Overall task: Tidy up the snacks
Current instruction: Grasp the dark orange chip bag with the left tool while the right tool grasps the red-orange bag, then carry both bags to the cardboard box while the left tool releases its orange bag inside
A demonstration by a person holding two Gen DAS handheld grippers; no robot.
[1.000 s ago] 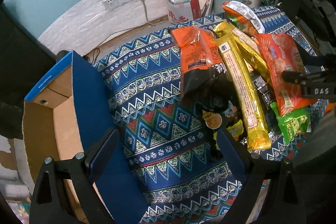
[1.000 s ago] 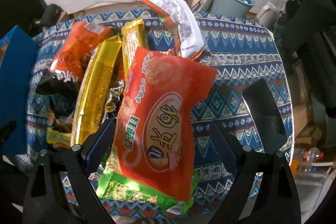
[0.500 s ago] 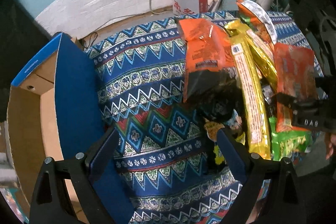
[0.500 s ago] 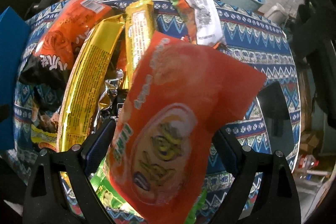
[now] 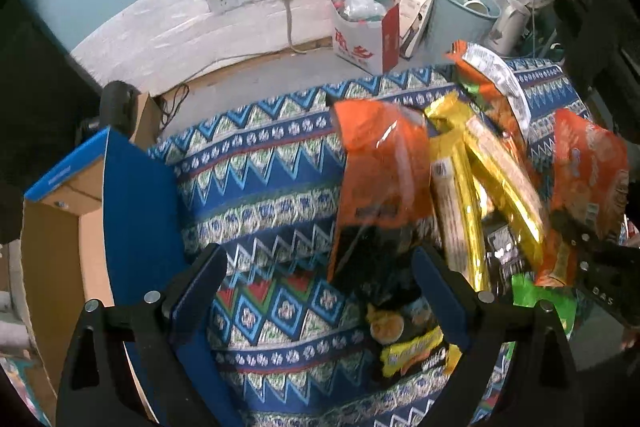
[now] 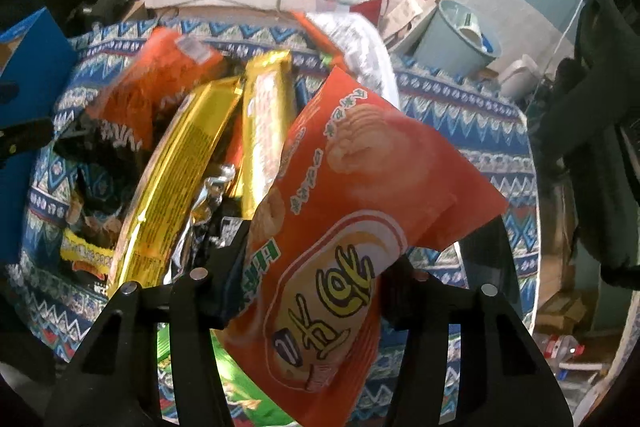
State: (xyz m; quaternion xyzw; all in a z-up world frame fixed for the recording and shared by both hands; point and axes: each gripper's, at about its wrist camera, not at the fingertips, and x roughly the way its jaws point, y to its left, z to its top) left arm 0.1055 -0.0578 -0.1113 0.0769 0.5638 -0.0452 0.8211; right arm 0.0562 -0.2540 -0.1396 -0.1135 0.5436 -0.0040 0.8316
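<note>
left gripper (image 5: pixel 318 277): jaws apart | right gripper (image 6: pixel 316 259): closing (both angled downward)

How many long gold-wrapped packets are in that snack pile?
2, side by side mid-pile: one gold packet nearer the orange-black bag, the other gold packet beside the red bag. More may hide underneath.

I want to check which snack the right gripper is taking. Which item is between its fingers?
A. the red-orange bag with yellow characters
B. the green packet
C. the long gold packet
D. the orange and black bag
A: in the right wrist view the red-orange bag stands tilted up off the pile between the fingers of the right gripper, whose jaws are closing on it, while the long gold packet lies on the pile.
</note>
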